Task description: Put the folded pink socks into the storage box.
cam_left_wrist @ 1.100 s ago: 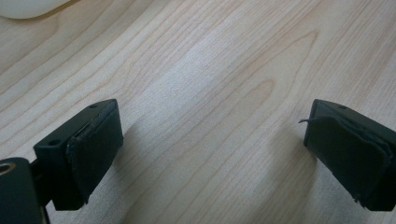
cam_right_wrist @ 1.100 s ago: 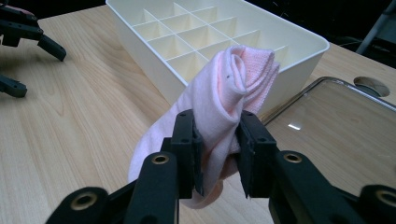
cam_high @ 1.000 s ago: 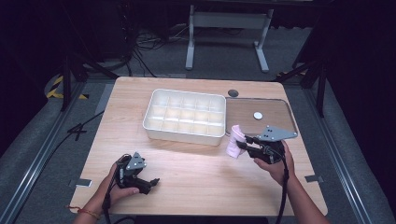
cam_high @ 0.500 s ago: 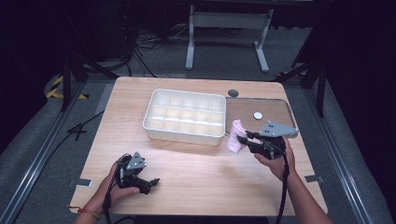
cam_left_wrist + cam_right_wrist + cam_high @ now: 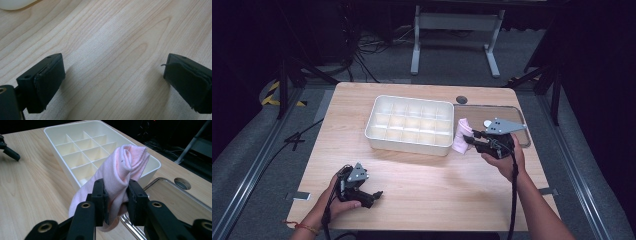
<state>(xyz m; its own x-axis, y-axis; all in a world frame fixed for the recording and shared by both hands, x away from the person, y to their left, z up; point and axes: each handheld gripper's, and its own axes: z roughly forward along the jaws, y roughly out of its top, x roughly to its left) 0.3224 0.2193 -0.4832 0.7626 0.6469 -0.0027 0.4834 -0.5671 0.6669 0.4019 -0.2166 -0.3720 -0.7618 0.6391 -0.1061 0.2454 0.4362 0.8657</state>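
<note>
I am working at a pale wood-grain table (image 5: 422, 185), where a white plastic tray (image 5: 377, 134) of square compartments is sitting mid-table beside a clear flat lid (image 5: 517, 112). My right gripper (image 5: 116, 195) is pinching a soft, rolled pink cloth (image 5: 125, 167) in its jaws, just off the tray's right end. My left gripper (image 5: 112, 82) is resting low over bare wood, jaws standing wide and holding nothing.

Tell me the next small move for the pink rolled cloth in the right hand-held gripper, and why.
Probably carry it a little further left, over the white divided tray. The right hand-held gripper grips the pink rolled cloth just beside the tray's right wall, not yet above a compartment, and the compartments look empty.
</note>
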